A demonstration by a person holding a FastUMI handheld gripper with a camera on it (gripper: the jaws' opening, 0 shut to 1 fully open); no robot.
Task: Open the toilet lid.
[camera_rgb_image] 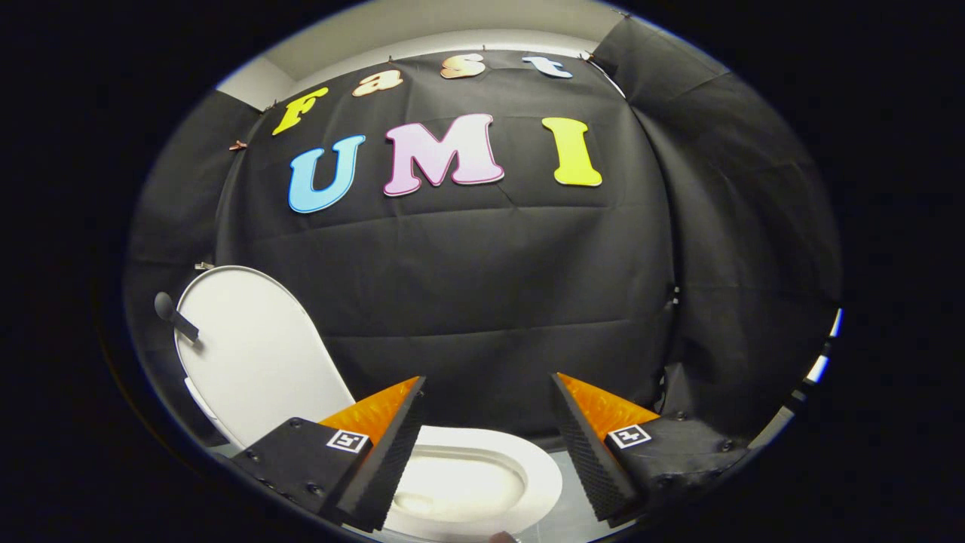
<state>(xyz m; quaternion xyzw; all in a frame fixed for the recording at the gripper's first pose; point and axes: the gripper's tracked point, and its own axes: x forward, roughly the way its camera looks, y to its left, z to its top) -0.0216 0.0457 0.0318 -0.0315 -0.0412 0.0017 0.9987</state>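
The white toilet lid (256, 354) stands raised, leaning back against the black cloth wall to the left of my fingers. Below it the white toilet bowl (482, 483) with its seat rim lies open, seen low between and just ahead of my two fingers. My gripper (488, 392) is open, fingers spread wide with nothing between them, and held above the bowl. The left finger (384, 460) overlaps the lid's lower edge in the view; I cannot tell if it touches it.
Black cloth walls (490, 286) close the booth behind and to the right of the toilet. A small dark handle-like part (175, 317) sticks out at the lid's upper left edge. A strip of grey floor (573, 513) shows right of the bowl.
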